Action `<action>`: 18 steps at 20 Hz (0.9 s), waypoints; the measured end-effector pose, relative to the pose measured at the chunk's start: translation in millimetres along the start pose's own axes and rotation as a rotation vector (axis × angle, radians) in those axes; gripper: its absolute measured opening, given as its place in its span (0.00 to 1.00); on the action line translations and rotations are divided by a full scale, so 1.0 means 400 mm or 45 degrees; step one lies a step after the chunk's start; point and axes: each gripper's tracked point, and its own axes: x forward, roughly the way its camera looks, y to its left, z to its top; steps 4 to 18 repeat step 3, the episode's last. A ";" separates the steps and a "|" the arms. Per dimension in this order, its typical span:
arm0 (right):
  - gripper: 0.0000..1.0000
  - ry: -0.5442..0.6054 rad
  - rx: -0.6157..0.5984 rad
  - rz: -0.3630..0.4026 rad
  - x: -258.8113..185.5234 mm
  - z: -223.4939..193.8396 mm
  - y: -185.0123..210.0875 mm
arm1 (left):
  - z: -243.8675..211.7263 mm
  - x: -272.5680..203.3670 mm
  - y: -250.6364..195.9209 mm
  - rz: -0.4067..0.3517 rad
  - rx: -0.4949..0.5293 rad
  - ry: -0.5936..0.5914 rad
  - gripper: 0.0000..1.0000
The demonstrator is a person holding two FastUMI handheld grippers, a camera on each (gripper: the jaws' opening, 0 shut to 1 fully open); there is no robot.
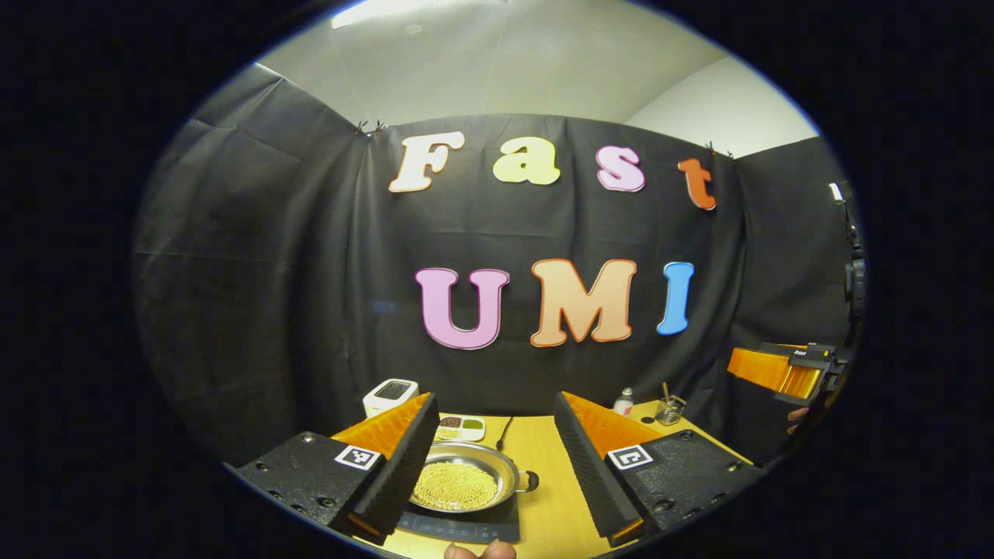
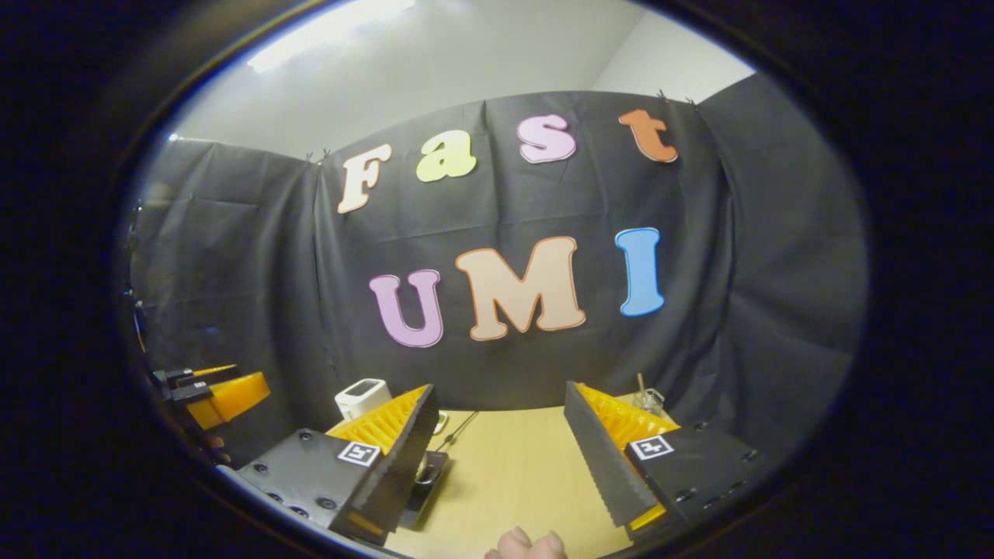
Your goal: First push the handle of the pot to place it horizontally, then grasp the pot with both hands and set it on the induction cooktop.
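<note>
A steel pot (image 1: 458, 483) holding yellow beans rests on the black induction cooktop (image 1: 466, 531) at the table's near edge. Its short handle (image 1: 530, 481) points right. My left gripper (image 1: 494, 411) hovers above and in front of the pot, open, with nothing between its fingers; the pot lies low between them, partly behind the left finger. The right gripper (image 1: 780, 371) hangs off to the right, above the table's edge. In the right gripper view, my right gripper (image 2: 501, 392) is open over bare table, and a corner of the cooktop (image 2: 432, 475) peeks out behind its left finger.
Behind the pot lie a small white dish of spices (image 1: 460, 427) and a black cable (image 1: 503, 433). A white device (image 1: 390, 396) stands at the back left. A small bottle (image 1: 623, 401) and a glass jar (image 1: 669, 410) stand at the back right. The wooden table (image 2: 512, 473) is bare right of the cooktop.
</note>
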 end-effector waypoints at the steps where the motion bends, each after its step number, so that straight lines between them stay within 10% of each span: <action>1: 0.92 0.001 0.011 0.005 -0.031 -0.009 0.009 | 0.014 -0.010 -0.011 -0.017 -0.006 -0.033 0.87; 18: 0.92 -0.013 0.003 -0.021 -0.062 0.004 -0.008 | 0.038 -0.029 -0.005 -0.006 0.009 -0.061 0.87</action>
